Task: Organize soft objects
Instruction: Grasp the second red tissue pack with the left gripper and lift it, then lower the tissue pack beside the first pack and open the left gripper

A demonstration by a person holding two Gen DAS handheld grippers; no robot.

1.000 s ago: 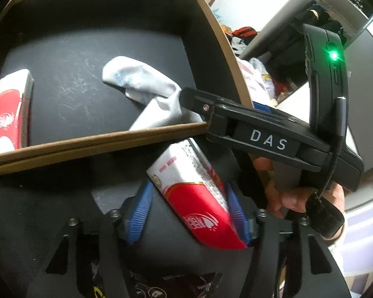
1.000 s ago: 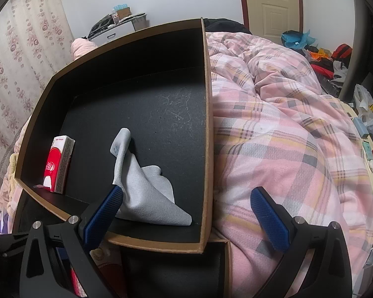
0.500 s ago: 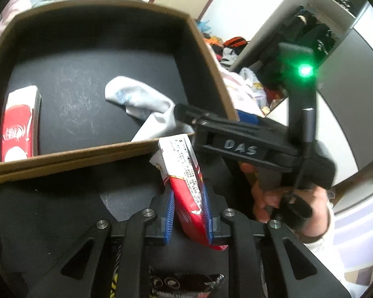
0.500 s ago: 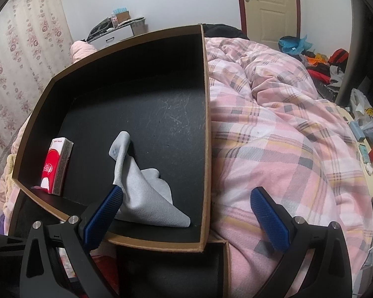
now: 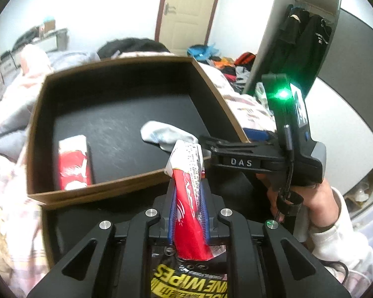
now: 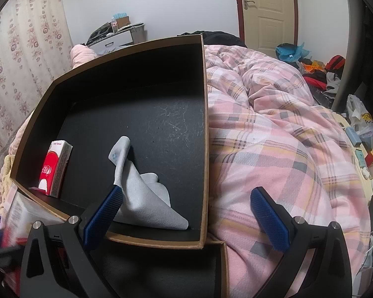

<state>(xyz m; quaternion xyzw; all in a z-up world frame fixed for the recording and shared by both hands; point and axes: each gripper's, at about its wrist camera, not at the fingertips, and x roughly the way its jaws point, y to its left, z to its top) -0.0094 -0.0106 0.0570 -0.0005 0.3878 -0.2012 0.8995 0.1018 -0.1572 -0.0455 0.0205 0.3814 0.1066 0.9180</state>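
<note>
The left gripper [image 5: 187, 211] pinches a tissue pack [image 5: 189, 198] short of the box [image 5: 126, 178] ahead, where another pack [image 5: 73, 166] and sock [image 5: 166, 136] already lie.

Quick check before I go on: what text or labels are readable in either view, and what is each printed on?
"DAS": on the right gripper, its body.
"WIPES": yellow, upside down, on the black packet under the left gripper.
Held tissue pack: fine print, too small.
Tissue pack in the box: white logo, too small.
</note>
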